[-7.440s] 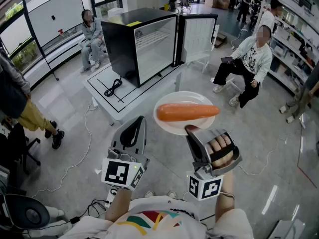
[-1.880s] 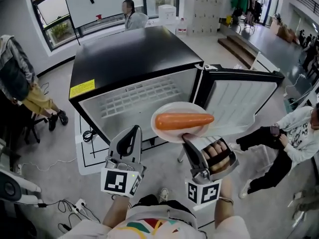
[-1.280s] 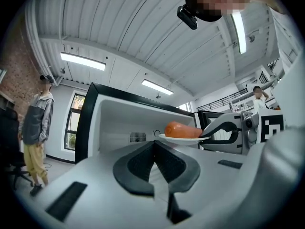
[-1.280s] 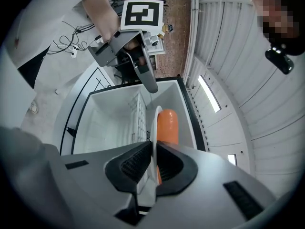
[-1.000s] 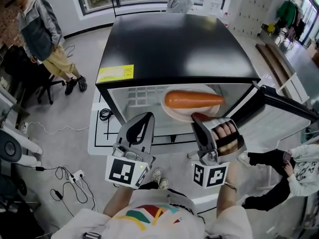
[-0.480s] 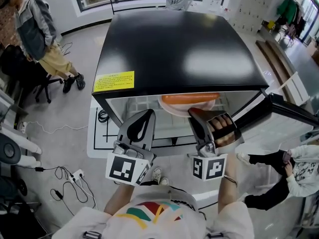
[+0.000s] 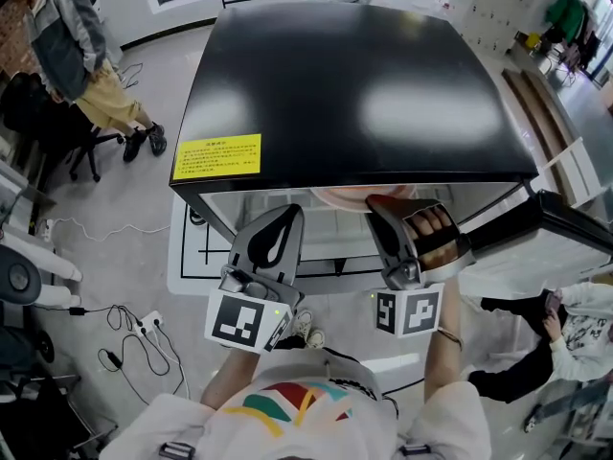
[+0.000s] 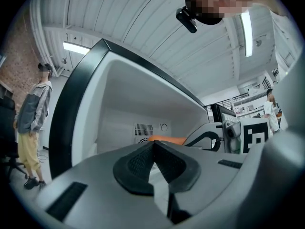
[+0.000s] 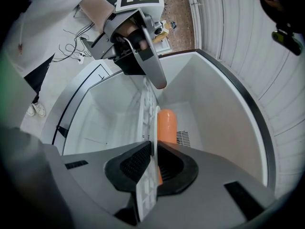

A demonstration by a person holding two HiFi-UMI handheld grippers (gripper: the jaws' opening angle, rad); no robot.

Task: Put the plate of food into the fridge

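The white plate (image 9: 154,123) carries an orange carrot (image 9: 167,122) and is pinched at its rim by my right gripper (image 9: 153,149), which is shut on it. Plate and carrot are inside the open black fridge (image 7: 335,75), just over its wire shelf (image 9: 145,99). In the head view only a sliver of the plate (image 7: 340,196) shows under the fridge's top edge, ahead of the right gripper (image 7: 380,205). My left gripper (image 7: 283,217) is shut and empty at the fridge opening, left of the plate. In the left gripper view its jaws (image 8: 153,146) meet, and the carrot (image 8: 167,139) shows beyond them.
The fridge door (image 7: 551,242) stands open to the right. The fridge rests on a low white table (image 7: 190,257). A person (image 7: 72,41) stands at the far left and another sits at the lower right (image 7: 575,319). Cables (image 7: 124,343) lie on the floor.
Both grippers have moved forward to the fridge opening. The plate with the carrot has slid in under the fridge's top edge and is now mostly hidden in the head view.
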